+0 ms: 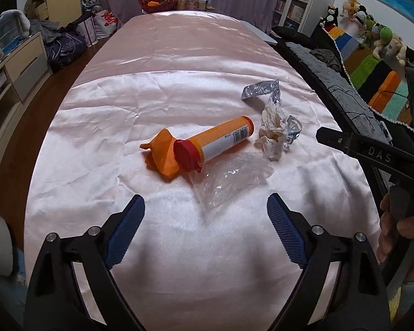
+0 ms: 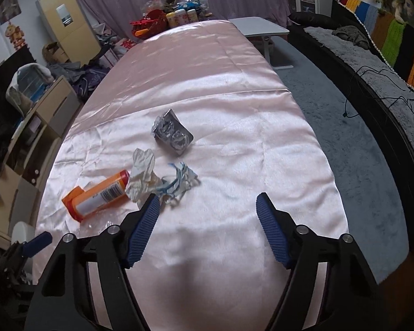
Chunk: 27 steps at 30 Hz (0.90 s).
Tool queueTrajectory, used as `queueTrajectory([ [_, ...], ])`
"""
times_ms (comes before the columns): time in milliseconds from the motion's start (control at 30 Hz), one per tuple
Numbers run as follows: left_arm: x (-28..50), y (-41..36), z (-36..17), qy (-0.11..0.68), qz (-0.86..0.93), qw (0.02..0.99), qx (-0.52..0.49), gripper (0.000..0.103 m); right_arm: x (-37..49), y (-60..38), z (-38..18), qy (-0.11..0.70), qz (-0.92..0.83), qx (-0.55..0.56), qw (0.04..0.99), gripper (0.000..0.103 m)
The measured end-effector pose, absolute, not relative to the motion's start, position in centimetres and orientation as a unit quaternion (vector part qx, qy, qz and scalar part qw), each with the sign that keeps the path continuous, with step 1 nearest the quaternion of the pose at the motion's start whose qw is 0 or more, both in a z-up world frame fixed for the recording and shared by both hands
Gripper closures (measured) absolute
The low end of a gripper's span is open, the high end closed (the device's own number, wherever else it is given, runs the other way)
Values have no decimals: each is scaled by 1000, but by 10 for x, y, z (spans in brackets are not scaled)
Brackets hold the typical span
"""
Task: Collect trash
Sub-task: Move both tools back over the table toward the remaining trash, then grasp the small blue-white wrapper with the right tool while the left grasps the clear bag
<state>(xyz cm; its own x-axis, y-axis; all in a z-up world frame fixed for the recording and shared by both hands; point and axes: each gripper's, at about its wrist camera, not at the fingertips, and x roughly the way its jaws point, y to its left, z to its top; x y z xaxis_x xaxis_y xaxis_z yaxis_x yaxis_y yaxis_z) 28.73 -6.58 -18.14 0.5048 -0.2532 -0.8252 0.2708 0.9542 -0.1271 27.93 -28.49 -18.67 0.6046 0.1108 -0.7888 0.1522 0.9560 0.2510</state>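
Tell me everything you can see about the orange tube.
The orange tube is a plastic-looking cylinder with a white label panel, a barcode and a red cap, apparently closed. It lies on its side on the pink satin cloth, cap end resting on crumpled orange paper and on a clear plastic bag. A crumpled tissue lies at its far end. No gripper touches it.

Soft even daylight, sheen on pink cloth (image 1: pixel 179 88) — fisheye-bent edges, dark corners

Glossy satin cloth (image 1: pixel 179 88); smooth plastic tube (image 1: pixel 220 140); clear film bag (image 1: pixel 231 176); crumpled tissue (image 1: pixel 273 127), probably paper.
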Motion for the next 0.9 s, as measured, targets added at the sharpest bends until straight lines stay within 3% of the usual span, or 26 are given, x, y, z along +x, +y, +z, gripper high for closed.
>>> queueTrajectory([
  [133,305,-71,-193,485,-157,860,0,35,301,-283,-192,447,-4,153,881,53],
  [367,319,-73,-204,490,-165,856,-3,44,325,-269,-207,462,20,149,874,58],
  [500,322,-76,-205,489,-176,854,-2,51,327,-260,-216,468,27,139,872,69],
  [533,322,-77,-205,488,-179,854,-2,55,326,-258,-216,469,31,137,872,78],
  [633,321,-80,-203,484,-185,855,3,59,323,-254,-214,471,40,130,872,91],
  [900,300,-72,-192,477,-194,857,13,67,296,-247,-202,469,40,117,875,95],
])
